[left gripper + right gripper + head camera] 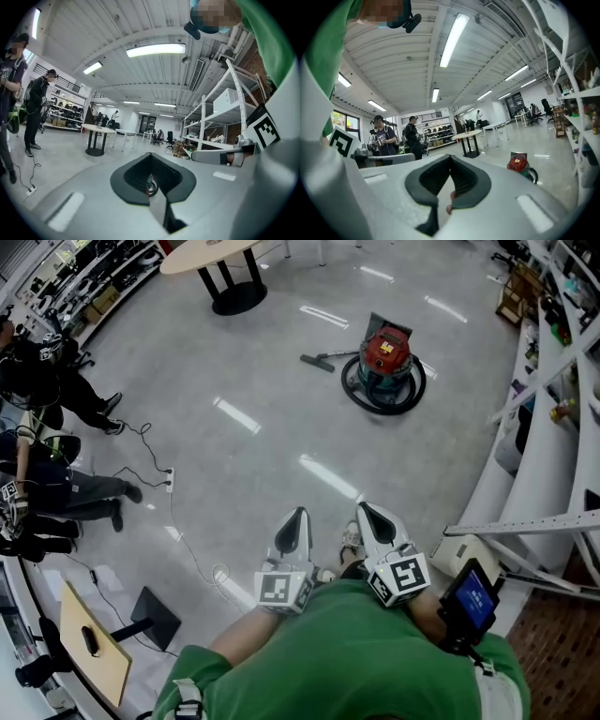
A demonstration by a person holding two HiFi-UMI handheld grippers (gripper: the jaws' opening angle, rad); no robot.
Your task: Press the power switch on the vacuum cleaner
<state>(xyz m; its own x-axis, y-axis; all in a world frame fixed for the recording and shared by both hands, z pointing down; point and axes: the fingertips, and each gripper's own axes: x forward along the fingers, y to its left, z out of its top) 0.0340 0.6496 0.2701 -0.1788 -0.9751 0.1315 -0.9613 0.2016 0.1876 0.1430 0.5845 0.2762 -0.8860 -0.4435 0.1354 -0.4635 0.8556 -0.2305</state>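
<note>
Nearest to me, my left claw (298,521) and my right claw (370,518) sit side by side just in front of my green shirt, both pointing forward over the bare grey floor (281,381). In each gripper view the dark pads meet at their tips, so both claws are clenched with nothing gripped between them. A shoe (351,538) shows between the two claws, on the floor below.

To the near left a white cable (192,554) runs across the floor to a power strip (170,481), near seated people (56,493).

The vacuum cleaner (384,367) stands far ahead and to the right, well apart from both claws, with its dark hose coiled around the base and a wand (319,359) lying at its left. It is a red-topped canister, and the right gripper view shows it standing low on the floor. I cannot pick out the power switch from here; a small yellow patch sits on the red top, but I cannot tell whether that is the switch.

I judge the body to be rigid and fairly heavy, and it may roll, so a sideways shove could move it. I would not take hold of it. I would keep one claw clenched and press its blunt tip straight down on the switch.

Farthest off, a round table (220,254) stands at the back left.
</note>
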